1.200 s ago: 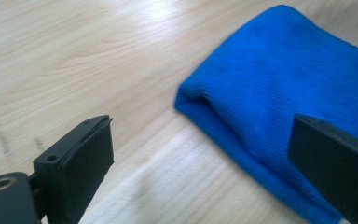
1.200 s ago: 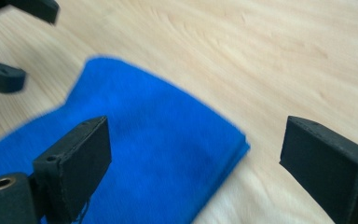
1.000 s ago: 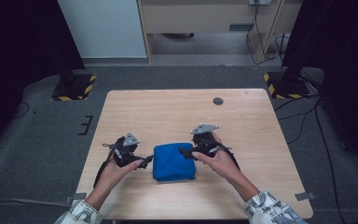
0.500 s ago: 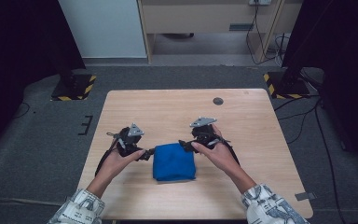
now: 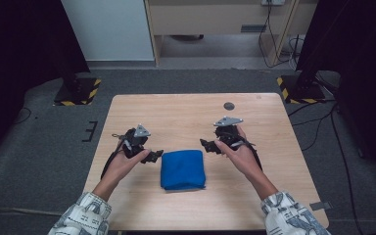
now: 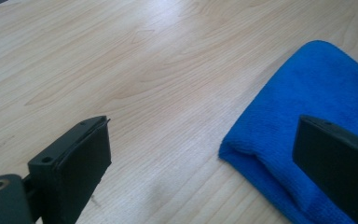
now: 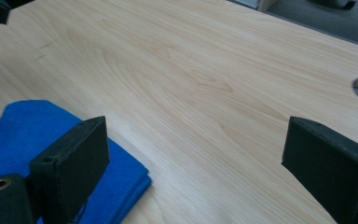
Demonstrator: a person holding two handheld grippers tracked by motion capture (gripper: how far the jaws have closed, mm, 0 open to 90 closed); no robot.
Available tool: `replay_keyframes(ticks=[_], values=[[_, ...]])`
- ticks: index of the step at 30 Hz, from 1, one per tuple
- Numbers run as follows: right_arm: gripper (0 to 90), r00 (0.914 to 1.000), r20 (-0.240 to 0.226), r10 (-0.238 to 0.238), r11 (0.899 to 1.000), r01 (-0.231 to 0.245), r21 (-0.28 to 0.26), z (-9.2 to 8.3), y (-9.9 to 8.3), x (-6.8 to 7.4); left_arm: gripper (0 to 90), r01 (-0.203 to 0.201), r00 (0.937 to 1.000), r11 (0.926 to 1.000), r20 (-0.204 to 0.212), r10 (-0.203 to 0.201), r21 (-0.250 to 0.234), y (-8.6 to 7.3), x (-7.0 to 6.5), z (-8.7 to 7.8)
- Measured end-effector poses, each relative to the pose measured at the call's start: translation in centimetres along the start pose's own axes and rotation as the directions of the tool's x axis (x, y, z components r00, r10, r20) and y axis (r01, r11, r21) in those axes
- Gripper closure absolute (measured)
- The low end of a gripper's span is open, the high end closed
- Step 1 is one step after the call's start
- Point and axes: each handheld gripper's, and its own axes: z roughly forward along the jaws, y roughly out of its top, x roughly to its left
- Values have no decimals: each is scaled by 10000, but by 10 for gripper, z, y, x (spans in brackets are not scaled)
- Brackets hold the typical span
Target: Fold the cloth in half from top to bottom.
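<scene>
I am holding my left gripper (image 5: 152, 155) at the nine o'clock side of the folded blue cloth (image 5: 182, 169) and my right gripper (image 5: 209, 145) at its two o'clock corner, both with jaws spread wide and gripping nothing. The cloth is lying near the middle of the bench (image 5: 269, 122), slightly toward my edge, just beside both grippers but not touched by either, as far as I can judge. From here I am thinking the main risk is pinching only the top layer: the cloth (image 6: 307, 93) is stacked in several soft folds with rounded, puffy edges, so a shallow bite could be peeling one layer off and undoing the fold. Coming in too low could be scraping a jaw along the smooth pale wood, and pushing sideways could be sliding the whole bundle, since the lacquered grain offers little friction. In the right gripper view the cloth (image 7: 23, 126) is showing a fine looped, towel-like nap, while a small dark round hole (image 5: 229, 105) is sitting at twelve o'clock, well apart.
</scene>
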Motion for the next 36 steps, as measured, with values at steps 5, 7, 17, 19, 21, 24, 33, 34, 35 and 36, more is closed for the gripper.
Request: replay_keyframes(ticks=[5, 7, 17, 19, 21, 24, 33, 34, 35, 36], values=[[80, 9986, 386, 356, 9993, -351, -146, -11, -6, -18, 40, 216, 9995, 9998, -214, -216, 0, -3, 11, -2], [80, 9983, 443, 374, 9992, -367, -162, -12, -8, -21, 40, 297, 9991, 9996, -306, -297, -19, -5, 15, -3], [84, 9892, 1197, 845, 9964, -831, -161, -30, -30, -56, 39, 631, 9951, 9980, -757, -630, -11, -16, 33, -10], [85, 9823, 1467, 1166, 9932, -1143, -236, -36, -39, -69, 40, 733, 9937, 9973, -850, -728, 24, -20, 38, -11], [85, 9787, 1579, 1314, 9913, -1294, -230, -39, -42, -74, 40, 813, 9924, 9967, -934, -804, 55, -23, 42, -12], [89, 9718, 1804, 1519, 9884, -1504, -217, -42, -51, -85, 40, 906, 9908, 9958, -1018, -890, 112, -28, 47, -13], [90, 9588, 2078, 1935, 9805, -1967, -52, -49, -77, -103, 40, 1102, 9883, 9933, -1103, -1057, 354, -43, 56, -11], [91, 9585, 2089, 1941, 9800, -1989, 17, -50, -79, -103, 40, 1120, 9880, 9927, -1124, -1063, 452, -48, 56, -10], [91, 9586, 2105, 1918, 9805, -1966, 17, -50, -81, -104, 40, 1110, 9880, 9924, -1141, -1045, 522, -50, 57, -10], [91, 9576, 2092, 1980, 9791, -2035, 52, -50, -84, -104, 40, 1110, 9880, 9924, -1141, -1045, 522, -50, 57, -10]])
